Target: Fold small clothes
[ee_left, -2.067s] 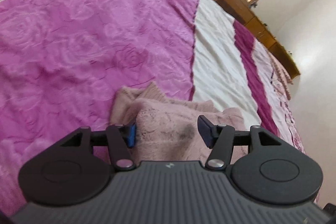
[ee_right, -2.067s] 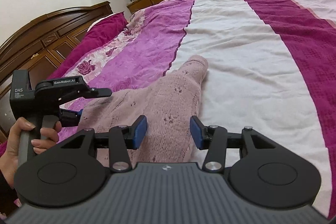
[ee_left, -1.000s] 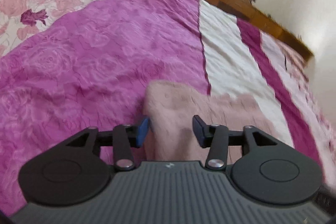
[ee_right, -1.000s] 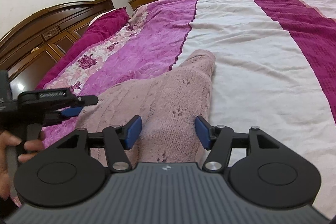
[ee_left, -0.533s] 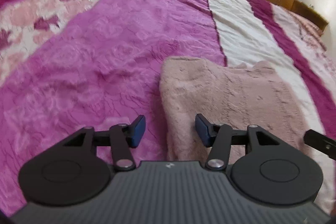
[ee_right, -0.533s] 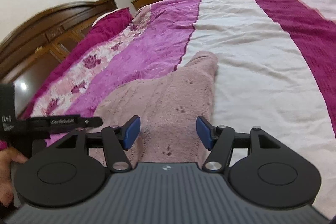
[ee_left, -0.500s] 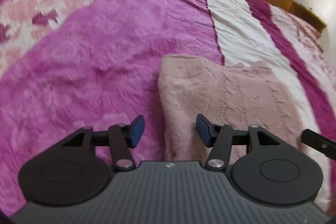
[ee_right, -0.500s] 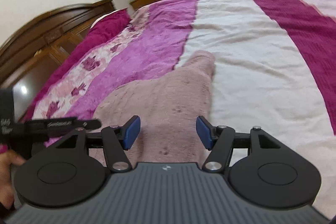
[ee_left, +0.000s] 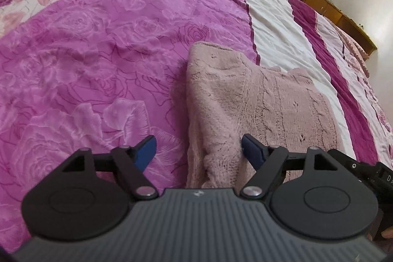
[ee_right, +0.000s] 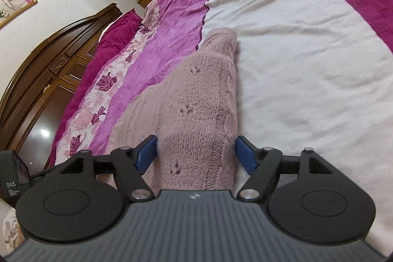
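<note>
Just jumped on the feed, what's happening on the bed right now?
A person is folding a pink knit sweater on the striped bedspread, one handheld gripper per hand. The left gripper sits at the sweater's near left edge, the right gripper straddles its right side. Both sets of jaws are opening, knit between them but not pinched. The sweater lies flat, partly folded.

"DAS" on black handle block (ee_right: 11, 184) – smaller print unreadable

Right claw (ee_right: 195, 151) jaws opening astride the pink knit sweater (ee_right: 196, 100), folded on the striped bedspread (ee_right: 307, 46).
</note>
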Tool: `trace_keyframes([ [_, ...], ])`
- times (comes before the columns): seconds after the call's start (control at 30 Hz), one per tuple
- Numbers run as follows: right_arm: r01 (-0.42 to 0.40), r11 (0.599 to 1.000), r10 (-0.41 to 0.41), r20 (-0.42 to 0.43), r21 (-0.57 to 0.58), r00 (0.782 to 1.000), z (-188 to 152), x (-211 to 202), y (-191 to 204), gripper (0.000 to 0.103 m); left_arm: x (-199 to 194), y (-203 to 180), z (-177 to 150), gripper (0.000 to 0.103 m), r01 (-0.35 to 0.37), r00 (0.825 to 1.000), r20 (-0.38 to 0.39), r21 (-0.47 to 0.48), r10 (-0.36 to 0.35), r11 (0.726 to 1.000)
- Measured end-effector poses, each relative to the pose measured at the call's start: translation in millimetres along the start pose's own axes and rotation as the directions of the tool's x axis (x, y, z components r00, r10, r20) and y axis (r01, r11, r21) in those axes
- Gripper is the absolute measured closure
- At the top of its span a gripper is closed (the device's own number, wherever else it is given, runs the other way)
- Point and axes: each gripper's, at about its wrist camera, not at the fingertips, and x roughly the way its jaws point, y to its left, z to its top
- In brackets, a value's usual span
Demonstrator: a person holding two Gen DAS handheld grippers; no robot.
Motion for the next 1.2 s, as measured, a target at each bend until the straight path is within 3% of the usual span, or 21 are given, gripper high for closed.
trace_keyframes([
  [0.23, -0.038, 0.998, 0.039, -0.024, 0.055, 0.999, 8, 21, -11, 0.026, 21, 14, 3, 0.029, 0.159, 0.986, -0.031, -0.137, -0.164, 0.978],
  [0.27, -0.041, 0.998, 0.043, -0.033, 0.057, 0.999, 10, 25, -10, 0.028, 23, 15, 4, 0.033, 0.174, 0.983, -0.029, -0.157, -0.181, 0.972],
  [0.3, -0.044, 0.998, 0.046, -0.048, 0.051, 0.998, 12, 29, -9, 0.031, 26, 16, 4, 0.051, 0.201, 0.977, -0.037, -0.173, -0.21, 0.964],
  [0.33, -0.045, 0.998, 0.047, -0.06, 0.045, 0.997, 15, 32, -8, 0.037, 27, 16, 5, 0.059, 0.216, 0.973, -0.043, -0.196, -0.228, 0.956],
  [0.43, -0.072, 0.992, 0.08, -0.083, 0.101, 0.993, 30, 32, -8, 0.045, 24, 13, 9, 0.069, 0.244, 0.966, -0.041, -0.188, -0.256, 0.951],
  [0.57, -0.1, 0.99, 0.107, -0.068, 0.104, 0.992, 50, 17, 3, 0.049, 13, 2, 15, 0.072, 0.284, 0.956, -0.025, -0.185, -0.293, 0.941],
  [0.67, -0.123, 0.987, 0.129, -0.047, 0.102, 0.991, 61, -4, 14, 0.049, 3, -10, 15, 0.073, 0.31, 0.948, -0.012, -0.188, -0.318, 0.932],
  [0.83, -0.133, 0.988, 0.131, 0.02, 0.08, 0.991, 66, -63, 17, 0.049, -13, -42, 2, 0.073, 0.383, 0.92, -0.018, -0.169, -0.391, 0.908],
  [1.03, -0.1, 0.992, 0.094, 0.078, 0.082, 0.993, 55, -139, -5, 0.049, -25, -88, -27, 0.073, 0.445, 0.888, -0.065, -0.123, -0.455, 0.887],
  [1.2, -0.042, 0.997, 0.036, 0.104, 0.06, 0.994, 31, -191, -35, 0.049, -21, -118, -59, 0.073, 0.45, 0.881, -0.122, -0.078, -0.457, 0.89],
])
